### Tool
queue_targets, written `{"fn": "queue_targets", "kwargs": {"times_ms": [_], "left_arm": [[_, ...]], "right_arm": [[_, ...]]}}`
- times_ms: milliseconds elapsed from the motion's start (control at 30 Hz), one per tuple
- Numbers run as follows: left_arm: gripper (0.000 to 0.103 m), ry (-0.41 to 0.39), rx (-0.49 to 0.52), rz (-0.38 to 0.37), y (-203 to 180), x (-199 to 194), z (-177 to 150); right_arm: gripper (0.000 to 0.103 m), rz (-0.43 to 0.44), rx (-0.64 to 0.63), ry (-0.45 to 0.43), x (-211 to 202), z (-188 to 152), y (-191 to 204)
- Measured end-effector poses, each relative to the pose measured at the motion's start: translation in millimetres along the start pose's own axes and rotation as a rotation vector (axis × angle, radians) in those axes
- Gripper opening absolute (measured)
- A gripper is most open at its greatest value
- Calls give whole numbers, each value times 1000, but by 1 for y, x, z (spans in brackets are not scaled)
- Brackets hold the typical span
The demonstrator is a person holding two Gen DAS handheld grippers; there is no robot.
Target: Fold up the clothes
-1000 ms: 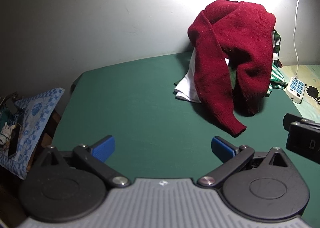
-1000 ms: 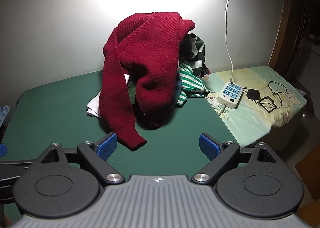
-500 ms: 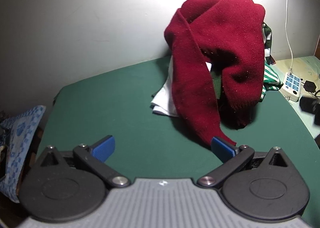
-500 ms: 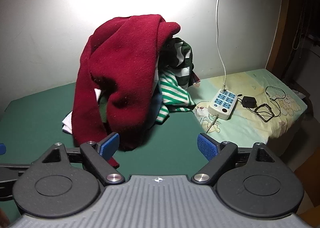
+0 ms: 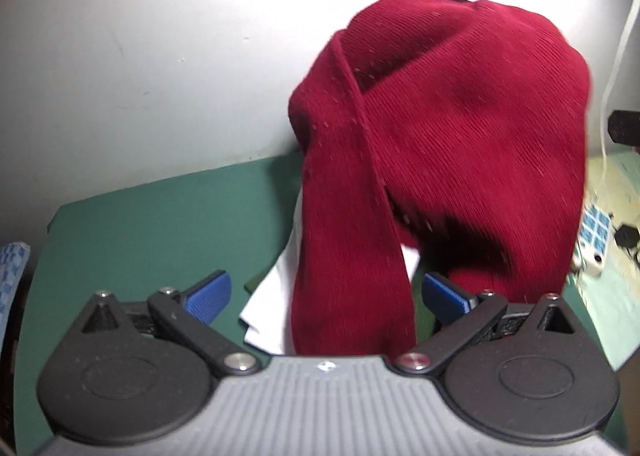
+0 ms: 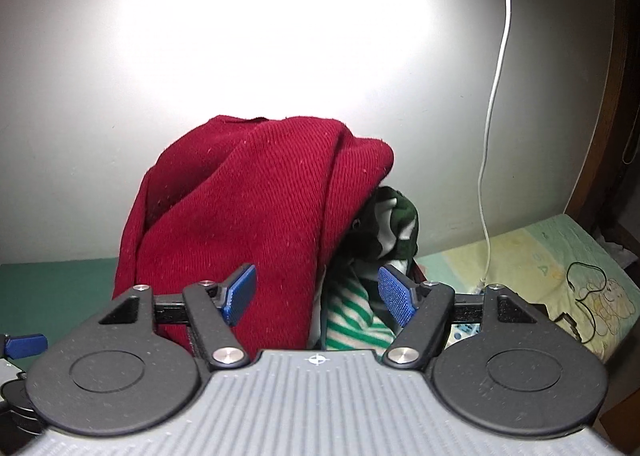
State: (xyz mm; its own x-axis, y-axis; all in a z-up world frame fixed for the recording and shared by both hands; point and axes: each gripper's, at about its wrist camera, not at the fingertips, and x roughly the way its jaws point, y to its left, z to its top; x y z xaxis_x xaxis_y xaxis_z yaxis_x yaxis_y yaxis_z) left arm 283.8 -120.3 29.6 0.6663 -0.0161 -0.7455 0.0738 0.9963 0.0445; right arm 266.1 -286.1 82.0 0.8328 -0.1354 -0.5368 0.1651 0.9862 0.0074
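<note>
On green table (image 5: pixel 132 223), heaped red sweater (image 5: pixel 460 115)

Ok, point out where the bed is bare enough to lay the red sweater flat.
The green sheet is bare left of the red sweater, from the wall to the left tongs. The heap is crowded: white cloth underneath, striped garment on its right. Farther right, the power strip and cable clutter the patterned sheet.

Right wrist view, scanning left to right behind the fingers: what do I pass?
Green mat → red sweater → green-and-white striped garment → white cable → black cord on the pale printed sheet.
</note>
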Motion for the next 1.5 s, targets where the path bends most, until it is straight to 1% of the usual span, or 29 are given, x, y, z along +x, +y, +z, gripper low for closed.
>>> {"fn": "queue_targets", "kwargs": {"times_ms": [67, 167, 267, 300, 333, 367, 400, 433, 467, 500, 533, 567, 600, 633, 667, 733, 800, 967, 1167, 1200, 1233, 1300, 1333, 1400, 1467, 1500], "left_arm": [[102, 24, -17, -5, 0, 13, 8], [102, 75, -27, 4, -5, 33, 11], [101, 86, -11, 25, -11, 45, 9], [101, 86, -11, 26, -12, 47, 8], [98, 87, -15, 20, -12, 49, 7], [97, 90, -24, 10, -12, 52, 7], [91, 94, -35, -8, -10, 53, 7], [83, 97, -46, -29, -8, 54, 8], [77, 98, -57, -57, -6, 54, 8], [63, 96, -63, -84, -5, 52, 8], [51, 93, -66, -105, -4, 50, 7], [49, 89, -64, -116, -3, 48, 7], [40, 83, -58, -118, -2, 46, 5], [29, 78, -52, -120, -2, 44, 4], [25, 73, -45, -122, -1, 41, 3], [11, 64, -41, -121, 1, 37, 0], [6, 50, -37, -124, 4, 30, -4], [5, -1, -3, -52, 12, 6, -21], [5, -95, -25, 37, 58, -48, -44], [5, -108, -32, 54, 68, -57, -45], [5, -119, -43, 68, 78, -65, -47], [5, -137, -77, 86, 98, -83, -53], [5, -142, -94, 93, 106, -92, -59], [6, -143, -118, 111, 118, -106, -68], [7, -138, -129, 105, 124, -108, -61], [7, -136, -131, 100, 126, -113, -67]], "right_arm": [[71, 3, -4, 3, 14, 4, 4], [71, -20, -29, 23, 32, 2, 11], [71, -28, -31, 48, 46, -1, 10], [65, -28, -27, 55, 49, -3, 8], [55, -27, -26, 66, 53, -4, 7], [50, -22, -24, 81, 58, -5, 5], [36, -5, -18, 98, 62, -6, 3], [19, 19, -4, 110, 64, -6, 0], [10, 44, 14, 118, 64, -6, -2], [8, 58, 23, 114, 63, -6, -3], [7, 62, 22, 99, 59, -6, -3], [7, 66, 22, 85, 55, -6, -3], [7, 69, 15, 69, 51, -7, -2], [7, 72, 2, 52, 46, -8, 0], [7, 78, -10, 35, 41, -9, 3], [7, 91, -34, 2, 30, -12, 7], [6, 103, -45, -29, 19, -15, 10], [6, 169, 0, -59, -10, -21, 7], [6, 260, 14, -77, -54, -30, 18], [0, 291, 11, -85, -64, -31, 21], [0, 322, 8, -94, -74, -33, 23], [0, 373, -36, -123, -98, -41, 36], [0, 374, -79, -144, -110, -48, 41], [0, 319, -163, -182, -123, -62, 52], [8, 266, -235, -185, -119, -71, 61], [25, 236, -251, -179, -112, -73, 63]]}}
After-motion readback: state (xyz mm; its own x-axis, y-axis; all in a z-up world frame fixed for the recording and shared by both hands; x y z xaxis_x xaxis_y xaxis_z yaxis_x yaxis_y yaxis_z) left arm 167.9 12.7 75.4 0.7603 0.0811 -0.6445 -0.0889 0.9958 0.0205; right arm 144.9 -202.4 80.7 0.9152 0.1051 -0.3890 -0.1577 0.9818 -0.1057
